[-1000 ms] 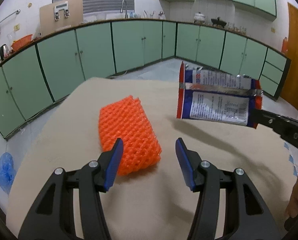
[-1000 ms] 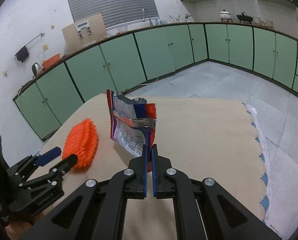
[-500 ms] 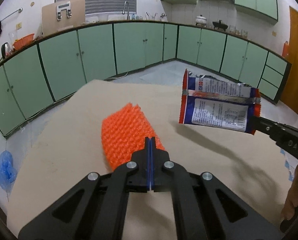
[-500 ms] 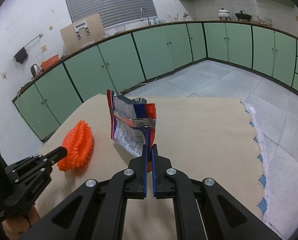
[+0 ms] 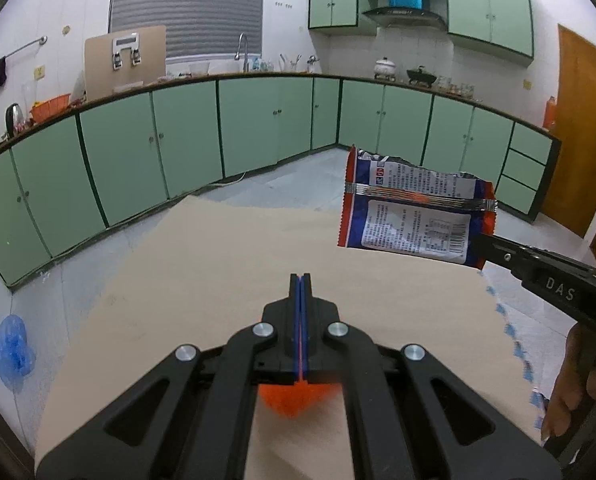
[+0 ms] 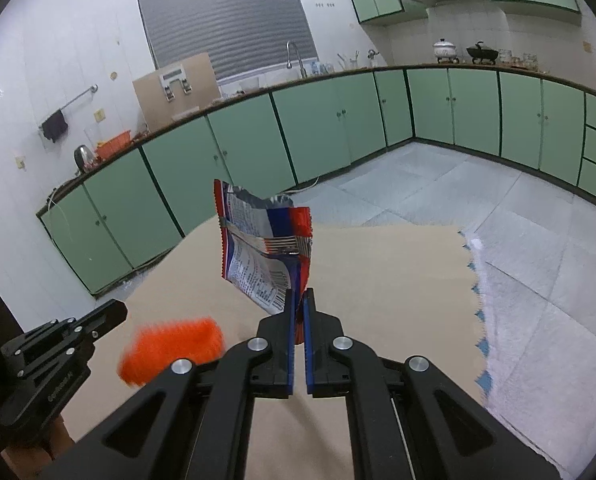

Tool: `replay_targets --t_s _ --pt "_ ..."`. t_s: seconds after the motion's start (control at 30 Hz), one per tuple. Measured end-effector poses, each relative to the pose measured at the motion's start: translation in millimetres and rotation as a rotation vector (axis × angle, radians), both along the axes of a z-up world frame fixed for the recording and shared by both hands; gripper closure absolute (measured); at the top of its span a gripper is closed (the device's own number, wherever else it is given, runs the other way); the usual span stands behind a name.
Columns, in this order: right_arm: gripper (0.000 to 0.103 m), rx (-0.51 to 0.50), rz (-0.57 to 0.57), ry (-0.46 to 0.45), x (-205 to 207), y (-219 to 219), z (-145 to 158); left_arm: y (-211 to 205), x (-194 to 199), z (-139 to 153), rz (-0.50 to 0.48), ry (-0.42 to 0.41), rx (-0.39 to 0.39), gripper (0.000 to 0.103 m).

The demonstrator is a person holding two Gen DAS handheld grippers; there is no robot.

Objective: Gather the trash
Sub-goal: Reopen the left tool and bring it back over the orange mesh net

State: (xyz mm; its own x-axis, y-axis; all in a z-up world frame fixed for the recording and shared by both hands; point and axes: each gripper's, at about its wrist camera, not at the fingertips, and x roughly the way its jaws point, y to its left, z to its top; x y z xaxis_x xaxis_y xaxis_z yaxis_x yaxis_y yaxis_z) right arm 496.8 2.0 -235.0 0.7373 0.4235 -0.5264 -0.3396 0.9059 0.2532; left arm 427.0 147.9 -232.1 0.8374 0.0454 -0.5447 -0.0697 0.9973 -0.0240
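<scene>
Since the earlier frame: both tools had risen; net [image 6: 170, 350] off the worktop [image 5: 202, 280], wrapper [image 5: 411, 216] higher.

Left tool [image 5: 299, 280]: jaws shut flat; an orange sliver showed between the pads, and the net hung blurred below them over the near-left corner of the worktop, so judged pinched by its edge.

Right tool [image 6: 296, 308]: closed on the wrapper's lower corner; wrapper stood up in the air above mid-worktop, clear of the surface.

Handling, net: judged very light, soft, springy foam mesh; crushes under the pads, likely to swing; any edge serves as a hold.

Handling, wrapper: judged light, thin, slick crinkly foil, torn open at top; may slip from a corner pinch; the crimped seam would give a firmer hold.

Surface: beige worktop, bare, matte; a white cloth with blue zigzag trim along its right edge.

Room: kitchen, green cabinets, tiled floor, shuttered window, sink, wooden door. No bin in view.
</scene>
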Motion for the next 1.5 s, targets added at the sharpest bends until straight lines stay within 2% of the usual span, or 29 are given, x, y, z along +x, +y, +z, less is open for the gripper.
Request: replay_targets --t_s 0.43,0.77,1.2,1.37,1.5 --pt "0.099 0.019 -0.038 -0.046 -83 -34 39 -41 -77 50 -0.046 -0.031 -0.006 0.103" --pt "0.099 0.016 -0.133 -0.063 -151 -87 57 -84 -128 75 -0.156 -0.067 -0.022 0.103" --pt "0.099 0.013 -0.369 -0.004 -243 -201 40 -182 -174 74 -0.371 -0.076 -0.022 0.103" --pt "0.099 0.026 -0.420 0.014 -263 -227 34 -209 -189 74 -0.433 -0.092 -0.014 0.103" --pt "0.099 0.045 -0.419 0.017 -265 -230 31 -210 -194 71 -0.439 -0.105 -0.009 0.103"
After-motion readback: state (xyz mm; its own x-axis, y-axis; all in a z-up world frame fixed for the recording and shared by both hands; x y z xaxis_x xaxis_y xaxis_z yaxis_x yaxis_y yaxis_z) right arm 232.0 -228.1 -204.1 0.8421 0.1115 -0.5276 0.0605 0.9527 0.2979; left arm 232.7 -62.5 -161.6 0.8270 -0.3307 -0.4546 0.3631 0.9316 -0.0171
